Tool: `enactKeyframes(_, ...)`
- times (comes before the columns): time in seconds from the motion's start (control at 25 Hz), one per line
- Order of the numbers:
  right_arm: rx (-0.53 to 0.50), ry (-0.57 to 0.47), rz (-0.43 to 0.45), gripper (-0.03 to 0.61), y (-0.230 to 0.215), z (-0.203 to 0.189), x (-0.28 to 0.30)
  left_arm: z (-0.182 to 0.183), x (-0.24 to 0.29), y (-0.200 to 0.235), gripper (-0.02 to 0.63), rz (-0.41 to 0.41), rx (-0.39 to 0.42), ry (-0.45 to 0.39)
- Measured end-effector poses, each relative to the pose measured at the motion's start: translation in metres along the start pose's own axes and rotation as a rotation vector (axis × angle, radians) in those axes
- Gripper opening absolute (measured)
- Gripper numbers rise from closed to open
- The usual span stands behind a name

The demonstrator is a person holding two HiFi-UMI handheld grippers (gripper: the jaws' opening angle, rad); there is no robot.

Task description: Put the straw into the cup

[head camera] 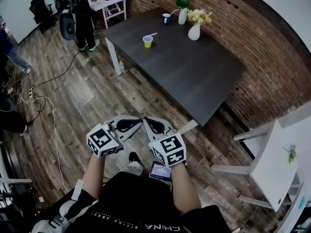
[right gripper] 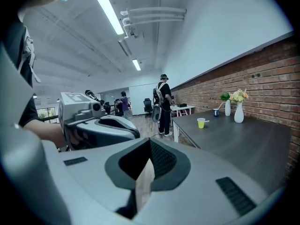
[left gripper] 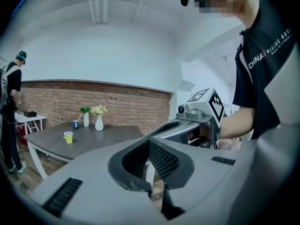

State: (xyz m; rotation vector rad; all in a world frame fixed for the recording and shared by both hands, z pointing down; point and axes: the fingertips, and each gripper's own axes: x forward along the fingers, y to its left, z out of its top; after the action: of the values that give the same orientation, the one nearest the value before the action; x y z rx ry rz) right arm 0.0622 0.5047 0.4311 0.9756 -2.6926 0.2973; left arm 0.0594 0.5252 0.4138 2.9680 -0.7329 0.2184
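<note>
A yellow-green cup (head camera: 147, 41) stands on the far part of a dark table (head camera: 204, 81), with a white straw (head camera: 152, 34) lying just behind it. The left gripper view shows the cup (left gripper: 68, 137) small and far off, and so does the right gripper view (right gripper: 201, 122). My left gripper (head camera: 139, 122) and right gripper (head camera: 146, 121) are held side by side over the wooden floor, close to the person's body and well short of the table. Both are shut and hold nothing. Their tips almost meet.
A blue mug (head camera: 166, 18), a plant vase (head camera: 182, 14) and a white flower vase (head camera: 194, 30) stand at the table's far end. A person (head camera: 85, 13) stands by a white desk (head camera: 114, 1). Cables (head camera: 43, 106) lie on the floor at left; white furniture (head camera: 272, 164) stands at right.
</note>
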Motion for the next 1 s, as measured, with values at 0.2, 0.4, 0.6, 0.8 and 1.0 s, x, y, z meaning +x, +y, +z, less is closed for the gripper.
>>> enactKeyframes(0.2,-0.014,0.02,-0.043,0.006,-0.015,0.023,0.051,0.005,-0.008,0.057,-0.009,-0.019,0.017,-0.006)
enactKeyframes(0.4,-0.018,0.031,-0.074,0.006,-0.023,0.032,0.085,0.003,-0.013,0.095,-0.009,-0.021,0.027,-0.014)
enactKeyframes(0.6,-0.013,0.034,-0.085,0.006,-0.037,0.041,0.108,0.003,-0.011,0.124,-0.008,-0.023,-0.035,-0.057)
enactKeyframes(0.8,-0.038,0.069,-0.099,0.006,-0.061,0.037,0.133,-0.003,-0.003,0.158,-0.008,0.014,-0.089,-0.086)
enactKeyframes(1.0,-0.01,0.061,-0.103,0.006,-0.104,0.044,0.162,-0.011,0.01,0.206,-0.008,0.056,-0.084,-0.065)
